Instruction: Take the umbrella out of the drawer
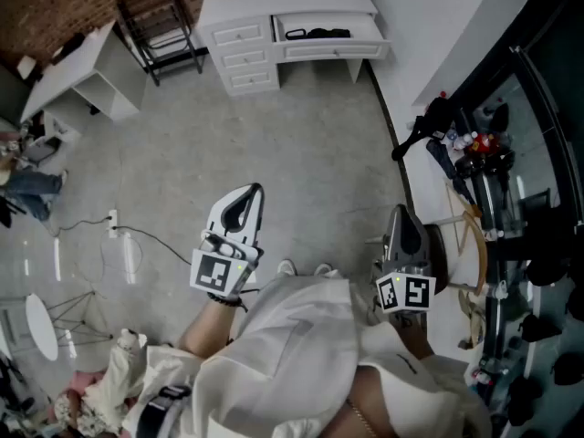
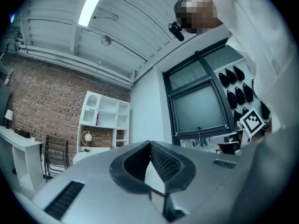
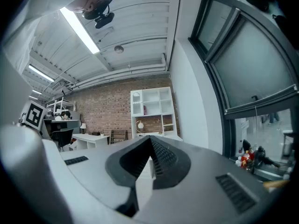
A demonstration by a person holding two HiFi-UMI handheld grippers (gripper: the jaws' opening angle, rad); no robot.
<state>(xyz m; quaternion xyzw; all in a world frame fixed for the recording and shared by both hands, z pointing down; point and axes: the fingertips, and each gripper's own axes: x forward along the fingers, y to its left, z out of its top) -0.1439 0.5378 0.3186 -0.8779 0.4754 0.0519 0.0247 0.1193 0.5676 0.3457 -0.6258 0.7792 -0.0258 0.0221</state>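
Walking up to the drawer (image 1: 333, 51) seems needed first, then the shut, empty left gripper (image 1: 253, 192) and right gripper (image 1: 401, 212) should open near the umbrella (image 1: 319, 34).

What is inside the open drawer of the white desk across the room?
The pulled-out white drawer holds a long black object, probably the folded umbrella, with a loop at its left end. Anything further back is covered by the white desktop; finer detail is too small to tell.

White shirt (image 1: 301, 354) — black wristband (image 1: 224, 301); pale left gripper (image 1: 256, 190).
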